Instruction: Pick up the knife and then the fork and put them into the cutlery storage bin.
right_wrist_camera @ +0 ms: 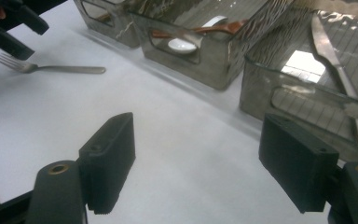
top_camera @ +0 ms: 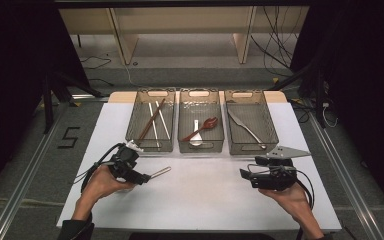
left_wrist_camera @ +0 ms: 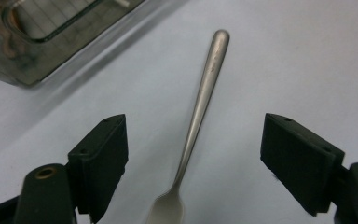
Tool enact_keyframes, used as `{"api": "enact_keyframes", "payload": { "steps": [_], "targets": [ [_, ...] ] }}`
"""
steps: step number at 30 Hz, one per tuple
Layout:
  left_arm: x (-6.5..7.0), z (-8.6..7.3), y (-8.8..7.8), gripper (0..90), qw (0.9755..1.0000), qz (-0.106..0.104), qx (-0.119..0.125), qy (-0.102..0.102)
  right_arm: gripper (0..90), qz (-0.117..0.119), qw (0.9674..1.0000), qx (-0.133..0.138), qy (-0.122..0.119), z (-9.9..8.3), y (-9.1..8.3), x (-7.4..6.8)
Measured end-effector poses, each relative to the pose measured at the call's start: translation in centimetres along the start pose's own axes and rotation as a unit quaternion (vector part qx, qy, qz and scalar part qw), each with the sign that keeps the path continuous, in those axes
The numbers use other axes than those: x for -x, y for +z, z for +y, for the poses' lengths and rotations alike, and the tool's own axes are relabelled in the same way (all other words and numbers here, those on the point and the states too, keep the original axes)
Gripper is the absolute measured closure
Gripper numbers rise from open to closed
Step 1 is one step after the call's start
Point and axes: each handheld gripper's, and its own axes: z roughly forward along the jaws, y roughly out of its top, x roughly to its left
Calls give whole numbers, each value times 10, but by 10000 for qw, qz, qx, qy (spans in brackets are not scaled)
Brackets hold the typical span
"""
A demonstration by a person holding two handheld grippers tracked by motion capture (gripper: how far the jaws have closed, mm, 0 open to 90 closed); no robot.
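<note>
A metal fork (left_wrist_camera: 200, 107) lies flat on the white table top (top_camera: 205, 195), its handle pointing away from my left gripper (left_wrist_camera: 196, 125). The two black jaws stand wide on either side of the fork's neck, and neither pad touches it. In the high view this gripper (top_camera: 145, 177) is at the front left, with the fork's handle (top_camera: 161, 172) sticking out to its right. My right gripper (top_camera: 247, 167) hovers at the front right, open, with bare table between its jaws (right_wrist_camera: 198, 135). From there the fork (right_wrist_camera: 51, 68) shows under the left gripper (right_wrist_camera: 9, 28).
Three clear bins stand in a row at the back of the table. The left bin (top_camera: 130, 125) holds chopsticks, the middle bin (top_camera: 200, 148) a white spoon and a red-brown spoon (top_camera: 207, 124), and the right bin (top_camera: 247, 150) a knife (top_camera: 245, 127).
</note>
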Motion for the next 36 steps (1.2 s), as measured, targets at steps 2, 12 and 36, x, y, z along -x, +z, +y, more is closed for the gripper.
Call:
{"api": "enact_keyframes", "payload": {
  "steps": [2,12,36],
  "targets": [
    [-3,1,3,261,9999,-28,-122,28,276,20,10000,-64,-7,-4,1,-1],
    [-4,-2,14,409,9981,-44,-567,233,276,89,9998,-196,-39,-14,6,-7],
    [2,1,33,762,9930,-128,-875,785,276,160,9996,-241,-66,-16,8,-9]
  ]
}}
